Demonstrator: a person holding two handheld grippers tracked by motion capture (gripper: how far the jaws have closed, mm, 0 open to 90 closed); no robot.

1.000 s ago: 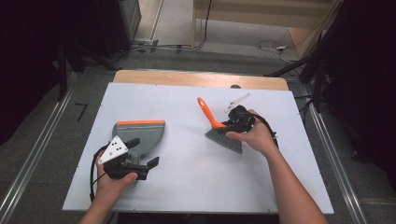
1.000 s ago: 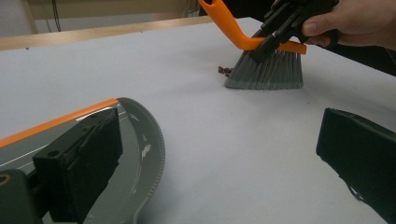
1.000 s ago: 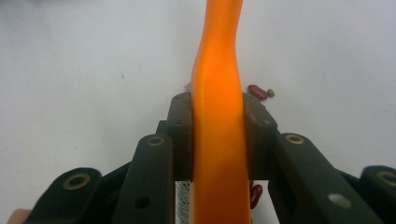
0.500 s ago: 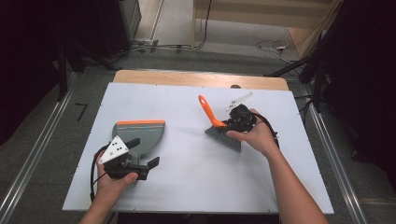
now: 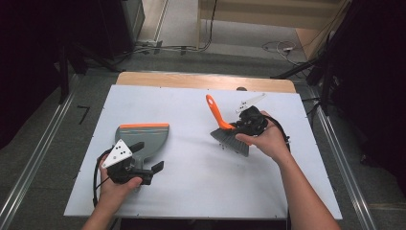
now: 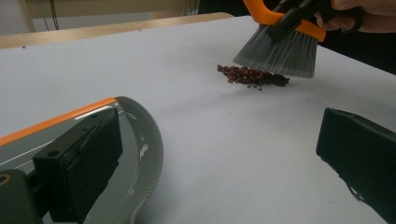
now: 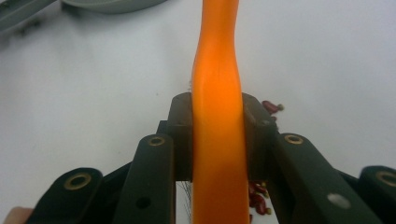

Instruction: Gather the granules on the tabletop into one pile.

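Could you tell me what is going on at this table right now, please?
A person is working with a hand-held gripper in each hand. The right hand-held gripper is clamped on the orange handle of a small hand brush with grey bristles, whose bristles sit at a little pile of dark red beads on the white table. The left hand-held gripper is open, near the grey plastic dustpan with an orange front edge, which lies flat, apart from the beads. Nothing has reached the dustpan.
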